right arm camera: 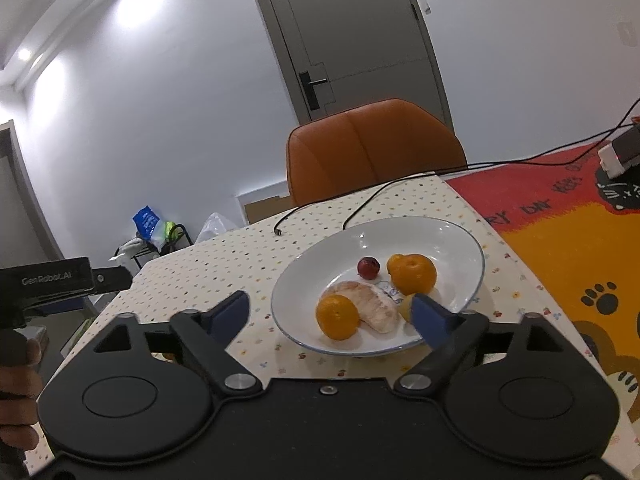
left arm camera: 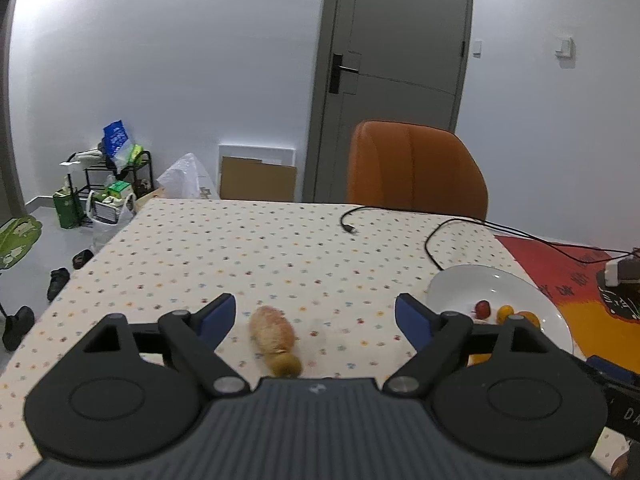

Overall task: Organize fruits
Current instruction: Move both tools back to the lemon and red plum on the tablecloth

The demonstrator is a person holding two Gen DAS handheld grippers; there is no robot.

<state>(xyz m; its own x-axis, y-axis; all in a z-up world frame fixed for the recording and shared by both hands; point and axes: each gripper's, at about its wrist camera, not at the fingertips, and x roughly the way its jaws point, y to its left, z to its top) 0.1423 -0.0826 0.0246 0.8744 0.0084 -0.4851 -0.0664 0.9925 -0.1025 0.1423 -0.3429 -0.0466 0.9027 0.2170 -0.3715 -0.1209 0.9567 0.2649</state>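
The left gripper (left arm camera: 316,316) has its jaws spread wide with nothing held. Between them, toward 6 o'clock in the left wrist view, a pale, fibrous pomelo segment (left arm camera: 273,330) lies on the table (left arm camera: 240,248), touching a small round green fruit (left arm camera: 287,365) at its near end. The table's cloth is cream with small coloured dots.

The right gripper (right arm camera: 336,312) is also wide open and empty, above the near rim of a glossy white plate (right arm camera: 452,240) with a thin blue edge. In the plate lie two dimpled oranges (right arm camera: 412,274) (right arm camera: 338,317), a curved peeled pomelo piece (right arm camera: 370,306) between them, a small smooth red fruit (right arm camera: 368,268) at 12 o'clock, and a small yellow fruit (right arm camera: 406,307) partly hidden by the right blue pad. At 3 o'clock lies a red-and-orange mat (right arm camera: 560,248); a black cable (right arm camera: 360,204) curls past the plate. An orange padded chair (right arm camera: 372,148) stands beyond.
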